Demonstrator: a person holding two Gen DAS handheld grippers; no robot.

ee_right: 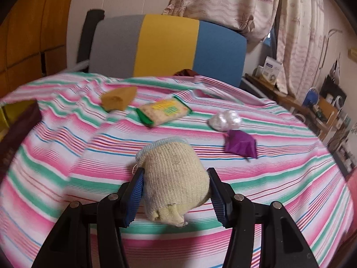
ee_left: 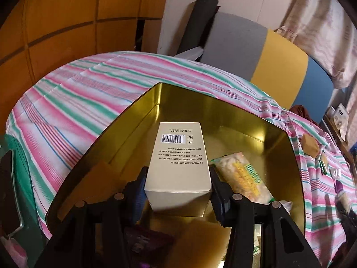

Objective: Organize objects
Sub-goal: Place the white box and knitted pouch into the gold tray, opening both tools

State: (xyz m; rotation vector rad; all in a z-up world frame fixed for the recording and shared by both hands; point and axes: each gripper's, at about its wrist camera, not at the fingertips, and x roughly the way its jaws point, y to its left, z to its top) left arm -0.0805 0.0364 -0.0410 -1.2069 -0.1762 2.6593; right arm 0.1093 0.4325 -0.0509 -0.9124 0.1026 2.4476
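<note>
In the left wrist view my left gripper point(ee_left: 177, 176) is shut on a cream box point(ee_left: 178, 163) with a barcode, held inside a gold tin point(ee_left: 256, 120) on the striped cloth. A snack packet point(ee_left: 243, 176) lies in the tin to the right of the box. In the right wrist view my right gripper point(ee_right: 175, 178) is shut on a rolled beige sock point(ee_right: 174, 178) above the striped cloth. Beyond it lie a second snack packet point(ee_right: 164, 111), a tan wedge point(ee_right: 118, 98), a white crumpled ball point(ee_right: 225, 119) and a purple wrapper point(ee_right: 241, 144).
A dark maroon box point(ee_right: 15, 129) stands at the left edge of the right wrist view. A grey, yellow and blue chair back point(ee_right: 169, 47) stands behind the table. Curtains point(ee_right: 245, 4) and a cluttered shelf point(ee_right: 323, 105) are at the right. A green object point(ee_left: 15, 178) sits left of the tin.
</note>
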